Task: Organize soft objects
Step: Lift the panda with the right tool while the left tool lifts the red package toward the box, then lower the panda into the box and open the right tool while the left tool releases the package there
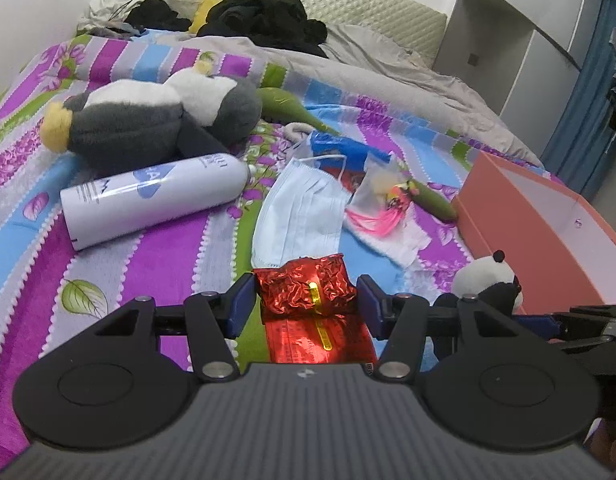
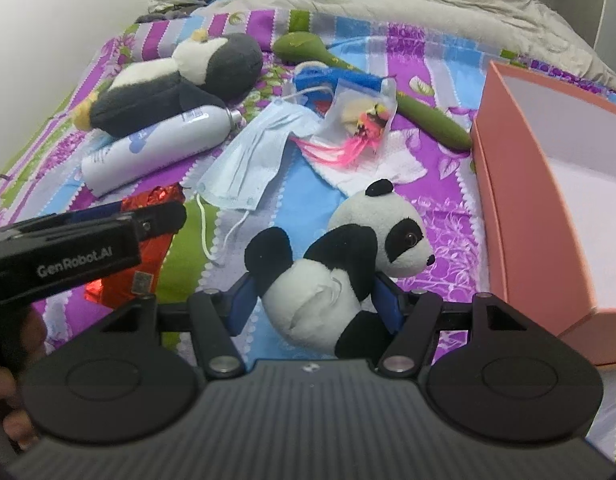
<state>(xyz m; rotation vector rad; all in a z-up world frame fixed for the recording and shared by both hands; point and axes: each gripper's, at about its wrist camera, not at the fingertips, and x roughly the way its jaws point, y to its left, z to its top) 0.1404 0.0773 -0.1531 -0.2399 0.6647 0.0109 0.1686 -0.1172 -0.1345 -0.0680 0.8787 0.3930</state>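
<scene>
In your left wrist view, your left gripper (image 1: 305, 294) is closed on a crinkled red foil packet (image 1: 308, 292); the blue pads press its two sides, and the packet's flat lower part runs back toward the camera. Beyond it the striped bedspread (image 1: 155, 256) carries a pale blue face mask (image 1: 297, 216), a white spray can (image 1: 155, 196) lying on its side, and behind that a grey and white plush penguin (image 1: 155, 120). To the right of the mask lies a clear bag with pink feathers (image 1: 382, 204), and a green stick-shaped toy (image 1: 436, 200) reaches toward the salmon-pink box (image 1: 548, 240) at the right edge. The panda plush (image 1: 488, 280) peeks in just right of your left gripper, in front of the box.

In your right wrist view, your right gripper (image 2: 314, 304) holds the panda plush (image 2: 340, 264) by its white belly, the blue pads pressed against both sides of the body, its head tipped up and to the right toward the open box (image 2: 520, 200). The box stands just right of the plush, its white inside showing. Your left gripper (image 2: 159, 216) enters from the left with the red foil packet (image 2: 147, 252) hanging in it. Farther up the bed lie the face mask (image 2: 247, 164), the feather bag (image 2: 360, 120), the spray can (image 2: 155, 144) and the penguin (image 2: 175, 84), with a grey duvet (image 2: 428, 12) bunched at the head of the bed.
</scene>
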